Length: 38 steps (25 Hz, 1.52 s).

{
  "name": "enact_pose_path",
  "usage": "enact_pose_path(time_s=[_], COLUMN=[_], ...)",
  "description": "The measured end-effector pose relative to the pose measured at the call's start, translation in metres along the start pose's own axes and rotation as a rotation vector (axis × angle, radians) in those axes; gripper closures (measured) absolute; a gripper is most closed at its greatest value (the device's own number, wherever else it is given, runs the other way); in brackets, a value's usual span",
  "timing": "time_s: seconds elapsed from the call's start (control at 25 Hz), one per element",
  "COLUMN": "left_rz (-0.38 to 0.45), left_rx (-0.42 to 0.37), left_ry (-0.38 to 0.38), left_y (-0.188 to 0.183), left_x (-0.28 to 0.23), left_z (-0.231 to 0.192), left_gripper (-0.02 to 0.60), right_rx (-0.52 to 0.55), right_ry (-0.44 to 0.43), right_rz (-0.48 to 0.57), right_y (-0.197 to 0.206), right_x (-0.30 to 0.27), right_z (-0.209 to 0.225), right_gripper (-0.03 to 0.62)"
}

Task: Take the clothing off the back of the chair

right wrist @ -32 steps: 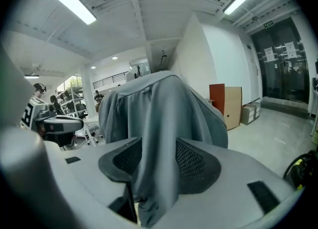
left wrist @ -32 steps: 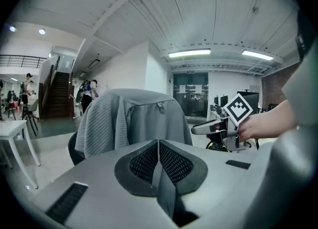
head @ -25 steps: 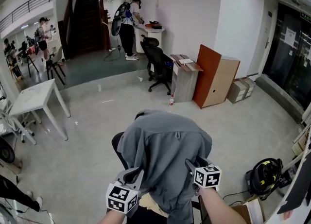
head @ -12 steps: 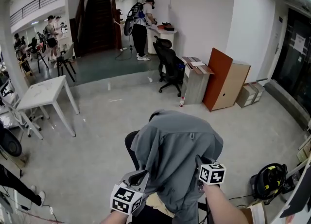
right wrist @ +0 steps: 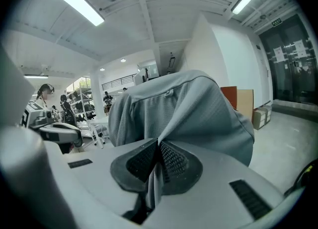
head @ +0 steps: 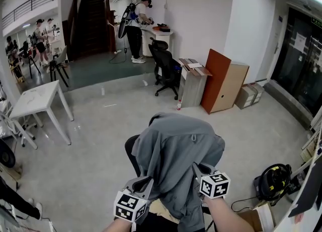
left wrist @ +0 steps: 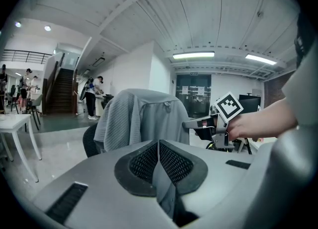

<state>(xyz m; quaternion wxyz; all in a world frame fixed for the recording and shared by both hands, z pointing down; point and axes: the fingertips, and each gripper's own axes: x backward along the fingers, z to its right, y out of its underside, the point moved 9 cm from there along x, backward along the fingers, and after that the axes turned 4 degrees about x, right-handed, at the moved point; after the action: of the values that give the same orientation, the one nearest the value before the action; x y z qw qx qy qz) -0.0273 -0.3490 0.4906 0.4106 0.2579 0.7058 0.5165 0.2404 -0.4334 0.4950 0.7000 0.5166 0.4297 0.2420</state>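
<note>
A grey shirt (head: 176, 160) hangs over the back of a black chair (head: 132, 150) just in front of me. My left gripper (head: 145, 181) is at the shirt's lower left edge. In the left gripper view its pads (left wrist: 144, 161) are shut with a thin fold of grey cloth between them. My right gripper (head: 197, 169) is at the shirt's right side. In the right gripper view the jaws finish closing, and a fold of the shirt (right wrist: 198, 114) runs taut into the pads (right wrist: 171, 161). Each gripper shows in the other's view: right gripper (left wrist: 191, 122), left gripper (right wrist: 59, 133).
A white table (head: 37, 100) stands to the left. Ahead are another black office chair (head: 163, 70), a small cabinet (head: 191, 82), a leaning wooden board (head: 221, 80) and cardboard boxes (head: 249, 94). A black and yellow device (head: 274, 180) lies at right. People (head: 135, 24) stand at the back.
My right gripper's jaws have closed on the shirt's right side and the hand has lifted a little. The left gripper has stayed shut at the left edge.
</note>
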Motion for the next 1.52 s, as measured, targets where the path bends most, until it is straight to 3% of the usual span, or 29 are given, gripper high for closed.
enact_pose_path(time_s=[0.28,0.64,0.88,1.12,1.32,1.52], left_rz=[0.008,-0.031,-0.066,-0.057,-0.053,0.023], left_rx=[-0.007,-0.072,-0.120,-0.166,-0.183,-0.178], left_ry=[0.052,0.191,0.254,0.246,0.174,0.102], left_y=[0.002,0.018,0.022,0.013,0.005,-0.013], left_x=[0.008,0.008,-0.005,-0.017,-0.018,-0.005], left_z=[-0.002,0.009,0.027,0.041,0.039,0.026], left_gripper=[0.570,0.377,0.277,0.247,0.248,0.264], right_rx=[-0.001,0.039,0.060,0.126,0.173,0.177], right_ry=[-0.068,-0.168,-0.229,-0.331,-0.422,-0.465], right_rz=[0.038,0.092,0.179,0.278,0.352,0.412], right_y=[-0.004,-0.019,-0.056,-0.096,-0.120,-0.137], right_x=[0.019,0.030,0.053,0.076,0.098,0.115], right_z=[-0.038,-0.097,-0.119,-0.143,-0.167,-0.180], right_gripper=[0.576,0.576,0.576,0.577,0.577,0.576])
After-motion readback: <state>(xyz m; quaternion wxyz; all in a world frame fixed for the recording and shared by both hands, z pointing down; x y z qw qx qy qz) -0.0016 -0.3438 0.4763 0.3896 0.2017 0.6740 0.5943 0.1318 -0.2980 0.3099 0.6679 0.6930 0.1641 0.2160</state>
